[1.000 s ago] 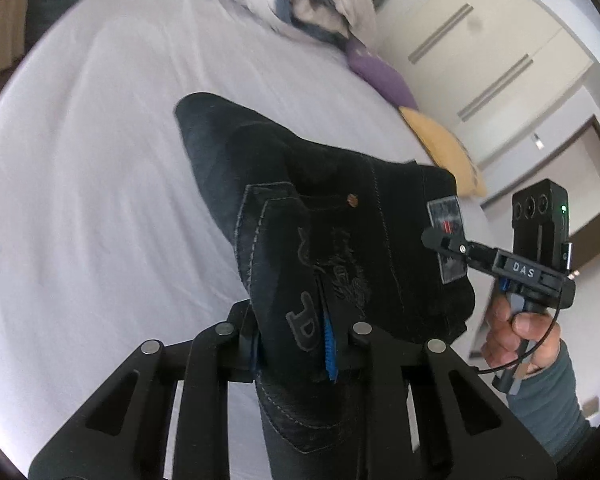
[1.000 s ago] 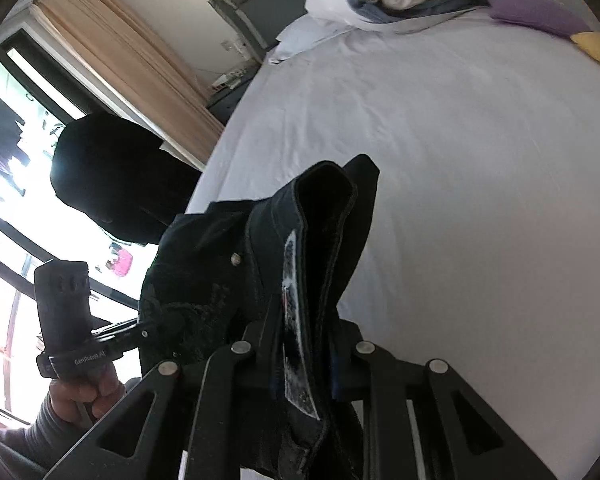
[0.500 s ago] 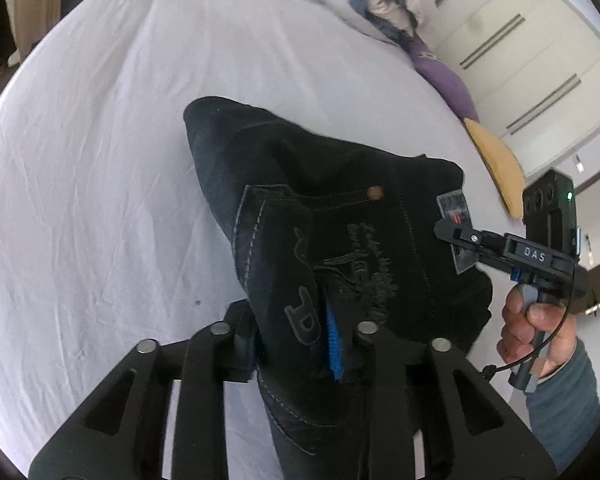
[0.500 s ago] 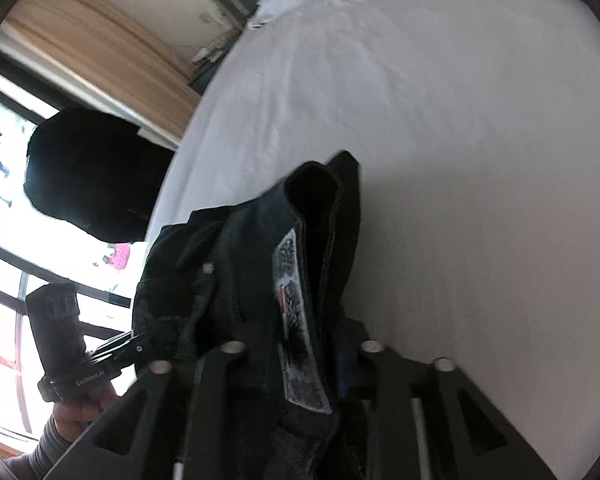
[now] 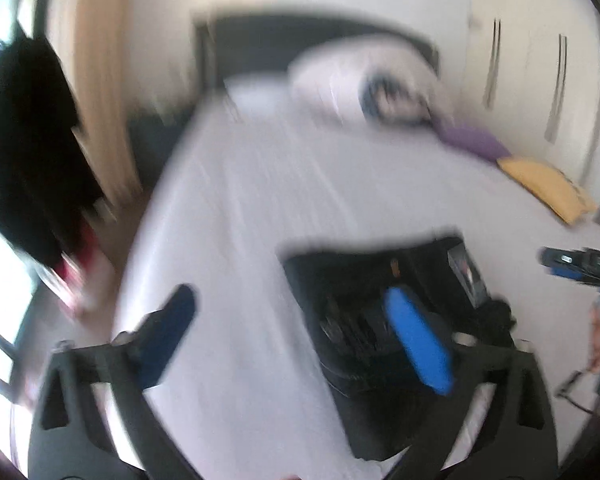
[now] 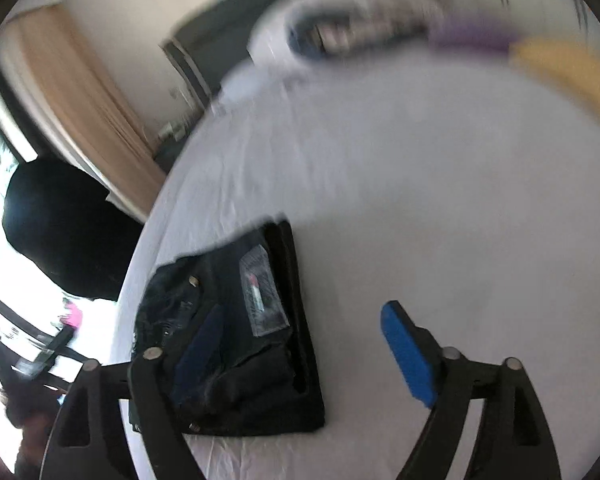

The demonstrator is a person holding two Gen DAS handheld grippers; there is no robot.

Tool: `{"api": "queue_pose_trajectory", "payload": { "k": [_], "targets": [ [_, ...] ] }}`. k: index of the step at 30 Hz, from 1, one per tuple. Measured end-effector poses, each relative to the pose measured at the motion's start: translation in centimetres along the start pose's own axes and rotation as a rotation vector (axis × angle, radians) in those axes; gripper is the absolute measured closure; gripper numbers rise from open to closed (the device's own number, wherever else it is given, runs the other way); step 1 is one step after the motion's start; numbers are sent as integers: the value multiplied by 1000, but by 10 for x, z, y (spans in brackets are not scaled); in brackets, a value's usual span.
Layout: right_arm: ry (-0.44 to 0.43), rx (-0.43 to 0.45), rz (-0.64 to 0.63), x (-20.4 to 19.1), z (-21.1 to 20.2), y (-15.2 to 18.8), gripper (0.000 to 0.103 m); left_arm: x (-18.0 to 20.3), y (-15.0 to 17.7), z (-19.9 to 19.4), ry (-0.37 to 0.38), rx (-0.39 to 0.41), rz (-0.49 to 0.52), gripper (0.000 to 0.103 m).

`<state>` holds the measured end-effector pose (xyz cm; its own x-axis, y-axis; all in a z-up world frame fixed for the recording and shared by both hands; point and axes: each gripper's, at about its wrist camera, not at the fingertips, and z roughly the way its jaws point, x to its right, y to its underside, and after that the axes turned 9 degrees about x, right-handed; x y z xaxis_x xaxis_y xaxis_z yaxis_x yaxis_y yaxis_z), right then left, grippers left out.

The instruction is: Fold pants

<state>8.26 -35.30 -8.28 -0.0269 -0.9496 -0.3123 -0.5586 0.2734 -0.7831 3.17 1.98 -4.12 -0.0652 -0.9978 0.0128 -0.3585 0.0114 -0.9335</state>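
Note:
The dark denim pants (image 5: 352, 280) lie folded in a compact bundle on the white bed sheet (image 5: 260, 200), label patch facing up. My left gripper (image 5: 290, 300) hangs over them, its jaws opening wide; the blue pads (image 5: 416, 344) press on nothing, and the bundle sits below and behind the right finger. In the right wrist view the pants (image 6: 268, 384) rest near the bed's left edge. My right gripper (image 6: 302, 312) is above them with its jaws opening, holding nothing. The left wrist view is blurred and shows the right gripper (image 5: 576, 266) at its far right.
A rolled duvet and pillows (image 5: 364, 88) lie at the dark headboard. Purple (image 5: 472, 140) and yellow (image 5: 540, 184) cushions line the bed's right side. A tan curtain (image 5: 96, 80) and a window are to the left, wardrobe doors (image 5: 540, 60) at the right.
Both grippers have let go of the pants and opened wide. The pants now lie folded on the sheet. Both cameras have pulled back and tilted up toward the headboard.

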Motion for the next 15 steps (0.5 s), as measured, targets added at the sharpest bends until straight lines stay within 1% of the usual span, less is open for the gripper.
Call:
{"api": "queue_pose_trajectory", "payload": {
  "k": [1,2,3,5,6,9,10,12,14,15],
  "targets": [
    [29,70,-55,-15,-25,-1,4,4,-9,-30,-65,81,29,0],
    [45,123,-90,-25,-43,-2,2,12,-17,-48,-101,127,47,0],
    [56,194,-125,-38,-65,-4,0,16,-24,-73,-138,186,65,0],
    [74,335,-191,-61,-108,-6,0,20,-34,-119,-185,300,67,0],
    [85,402,-227,-71,-131,-7,0,21,-40,-143,-191,354,56,0],
    [132,577,-317,-99,-189,-10,0,20,-59,-199,-172,452,27,0],
    [142,628,-340,-108,-209,-12,0,18,-64,-213,-169,475,30,0],
    [139,682,-345,-118,-237,-17,0,21,-76,-237,-152,491,71,0],
    [148,728,-341,-127,-262,-21,0,25,-85,-253,-106,473,90,0],
    [163,741,-343,-132,-272,-23,0,23,-89,-258,-81,445,81,0]
  ]
}}
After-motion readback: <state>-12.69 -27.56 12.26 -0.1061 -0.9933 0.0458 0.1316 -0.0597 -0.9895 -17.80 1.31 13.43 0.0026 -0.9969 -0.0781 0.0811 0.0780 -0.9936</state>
